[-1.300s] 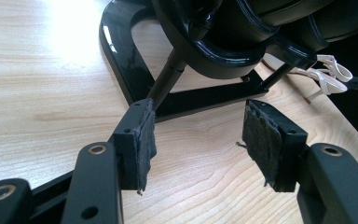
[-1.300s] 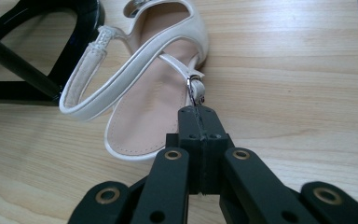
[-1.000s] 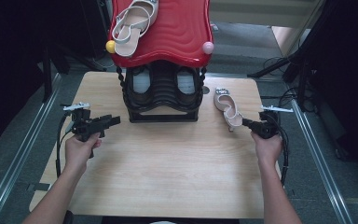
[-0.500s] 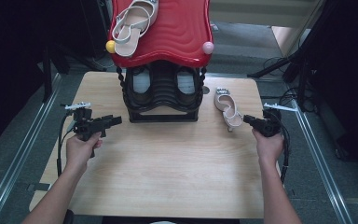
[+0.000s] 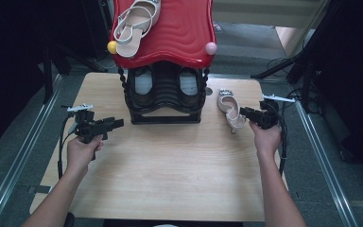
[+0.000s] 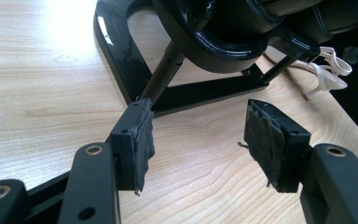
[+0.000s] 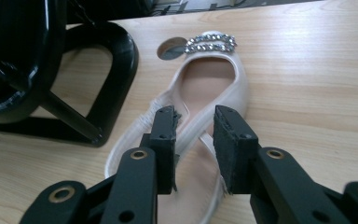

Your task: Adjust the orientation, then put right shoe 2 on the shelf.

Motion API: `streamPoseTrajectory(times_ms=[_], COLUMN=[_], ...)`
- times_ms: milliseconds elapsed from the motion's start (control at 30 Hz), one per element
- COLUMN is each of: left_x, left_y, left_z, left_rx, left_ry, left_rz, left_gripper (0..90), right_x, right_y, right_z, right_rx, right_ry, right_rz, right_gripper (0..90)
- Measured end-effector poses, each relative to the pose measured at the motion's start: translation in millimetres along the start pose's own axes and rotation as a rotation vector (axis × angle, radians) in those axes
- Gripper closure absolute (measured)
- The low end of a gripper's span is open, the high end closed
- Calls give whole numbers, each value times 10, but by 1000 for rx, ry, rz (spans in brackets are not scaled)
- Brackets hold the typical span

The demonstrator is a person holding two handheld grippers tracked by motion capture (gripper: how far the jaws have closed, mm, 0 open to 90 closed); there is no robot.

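Observation:
A beige sandal with a rhinestone toe band (image 5: 228, 105) lies flat on the wooden table (image 5: 170, 165), right of the black shoe rack (image 5: 165, 118). My right gripper (image 5: 242, 112) is at its heel end. In the right gripper view the sandal (image 7: 214, 79) runs away from me, and the right gripper (image 7: 194, 116) is open only a narrow gap, its pads either side of the back strap without pinching it. My left gripper (image 5: 120, 123) hovers left of the rack, pointing at it. In its own view the left gripper (image 6: 196, 116) is wide open and holds nothing, with the sandal (image 6: 328, 74) far beyond.
The rack's red wavy top (image 5: 179, 33) carries a second beige sandal (image 5: 134, 21), with a yellow ball (image 5: 112, 47) and a pink ball (image 5: 211, 48) at its front corners. A pair of shoes (image 5: 142, 84) sits inside the rack. A round hole (image 7: 170, 48) lies beside the sandal's toe.
My right gripper has moved forward and slightly left, up to the sandal's heel strap. The left gripper has barely moved.

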State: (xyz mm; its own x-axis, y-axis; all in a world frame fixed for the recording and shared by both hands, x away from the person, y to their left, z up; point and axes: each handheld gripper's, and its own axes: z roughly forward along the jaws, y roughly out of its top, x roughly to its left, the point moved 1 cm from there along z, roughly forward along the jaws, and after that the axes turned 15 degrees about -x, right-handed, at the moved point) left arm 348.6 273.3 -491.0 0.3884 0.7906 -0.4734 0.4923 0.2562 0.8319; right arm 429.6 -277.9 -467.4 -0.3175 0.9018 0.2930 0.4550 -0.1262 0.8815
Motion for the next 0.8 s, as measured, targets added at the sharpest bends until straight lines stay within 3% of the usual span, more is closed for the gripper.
streamPoseTrajectory(times_ms=[267,433,800], left_x=[-2,-2,11], left_y=[-9,-12,-24], left_z=[13,8,-5], left_rx=[2,8,9], left_ry=[-2,-3,1], left_rz=[-7,5,2], left_gripper=[421,422,420], right_x=[73,145,292], right_y=[64,69,21], right_z=[141,219,486], right_rx=[4,3,18], right_ry=[-2,4,-10], right_rz=[-6,20,4], right_gripper=[693,681,667])
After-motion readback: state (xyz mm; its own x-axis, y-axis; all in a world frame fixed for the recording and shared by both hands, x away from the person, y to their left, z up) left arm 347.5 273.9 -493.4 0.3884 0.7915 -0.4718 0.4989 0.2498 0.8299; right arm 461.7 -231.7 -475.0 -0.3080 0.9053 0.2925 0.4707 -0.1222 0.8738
